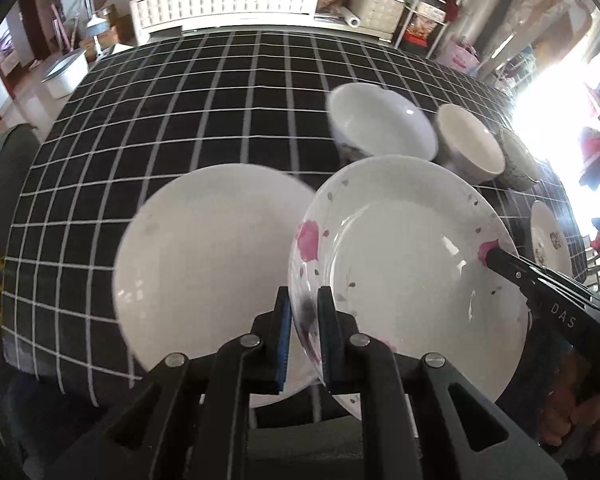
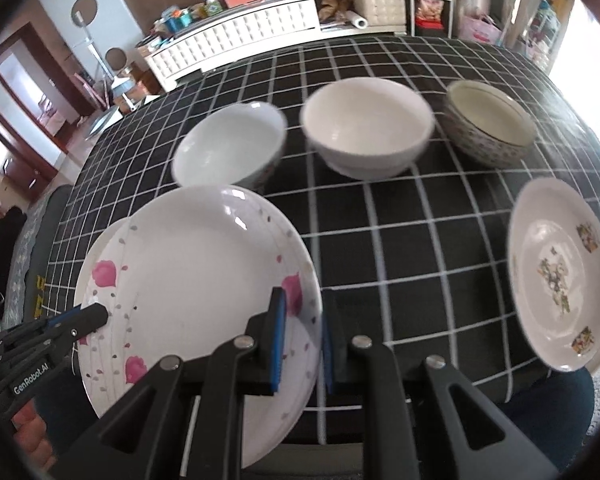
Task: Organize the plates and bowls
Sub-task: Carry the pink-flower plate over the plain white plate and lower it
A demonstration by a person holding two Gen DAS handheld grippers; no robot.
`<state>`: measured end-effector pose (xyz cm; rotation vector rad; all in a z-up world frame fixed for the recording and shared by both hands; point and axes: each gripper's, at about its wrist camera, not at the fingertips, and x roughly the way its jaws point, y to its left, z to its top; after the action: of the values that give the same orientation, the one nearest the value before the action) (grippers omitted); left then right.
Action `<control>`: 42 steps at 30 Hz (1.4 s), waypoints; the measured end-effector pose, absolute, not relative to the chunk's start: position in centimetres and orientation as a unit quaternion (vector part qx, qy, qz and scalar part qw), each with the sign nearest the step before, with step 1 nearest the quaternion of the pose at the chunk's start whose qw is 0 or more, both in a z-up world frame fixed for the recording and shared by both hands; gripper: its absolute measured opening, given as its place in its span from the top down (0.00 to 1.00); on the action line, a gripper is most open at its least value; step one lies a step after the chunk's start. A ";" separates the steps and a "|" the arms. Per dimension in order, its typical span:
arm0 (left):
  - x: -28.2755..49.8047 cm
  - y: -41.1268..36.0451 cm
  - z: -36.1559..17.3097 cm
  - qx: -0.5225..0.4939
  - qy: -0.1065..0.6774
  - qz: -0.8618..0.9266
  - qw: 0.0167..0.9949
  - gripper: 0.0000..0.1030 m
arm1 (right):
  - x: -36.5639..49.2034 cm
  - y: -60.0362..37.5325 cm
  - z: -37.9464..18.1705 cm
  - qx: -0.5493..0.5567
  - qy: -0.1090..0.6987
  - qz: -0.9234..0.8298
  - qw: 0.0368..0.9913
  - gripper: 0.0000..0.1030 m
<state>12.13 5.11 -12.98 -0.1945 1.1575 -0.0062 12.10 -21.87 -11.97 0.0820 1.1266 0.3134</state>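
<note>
Flowered plate (image 1: pixel 400 264) clamped at opposite rims by both pairs of jaws, left gripper (image 1: pixel 305 332) and right gripper (image 2: pixel 304 340), held tilted above the tabletop's (image 1: pixel 160 112) near edge, overlapping the plain white plate (image 1: pixel 208 264) toward the left edge.

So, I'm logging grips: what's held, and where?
Both grippers, left gripper and right gripper, pinch the pink-flowered plate at opposite rim edges.
</note>
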 end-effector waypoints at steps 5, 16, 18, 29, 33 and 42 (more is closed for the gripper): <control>11.0 8.2 -13.1 -0.106 0.545 0.020 0.831 0.89 | 12.2 -19.3 -12.5 0.029 0.538 0.169 0.825 0.81; 9.3 13.5 -13.4 -0.128 0.541 0.064 0.829 0.89 | 11.6 -13.1 -12.9 -0.003 0.544 0.196 0.816 0.81; 9.2 14.2 -13.6 -0.131 0.541 0.070 0.828 0.89 | 11.6 -12.2 -13.2 -0.007 0.546 0.195 0.815 0.81; 9.3 16.0 -14.5 -0.140 0.541 0.078 0.825 0.89 | 12.1 -9.7 -14.5 -0.027 0.558 0.187 0.808 0.81; 9.6 16.1 -15.0 -0.135 0.544 0.080 0.824 0.89 | 12.2 -9.3 -14.7 -0.032 0.558 0.182 0.809 0.81; 10.4 16.6 -15.6 -0.134 0.549 0.080 0.821 0.90 | 12.4 -8.7 -15.1 -0.039 0.562 0.184 0.805 0.81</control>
<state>10.44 16.60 -15.63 -0.2841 1.1683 0.1702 12.38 -8.71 -15.10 -0.0833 1.2035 0.3936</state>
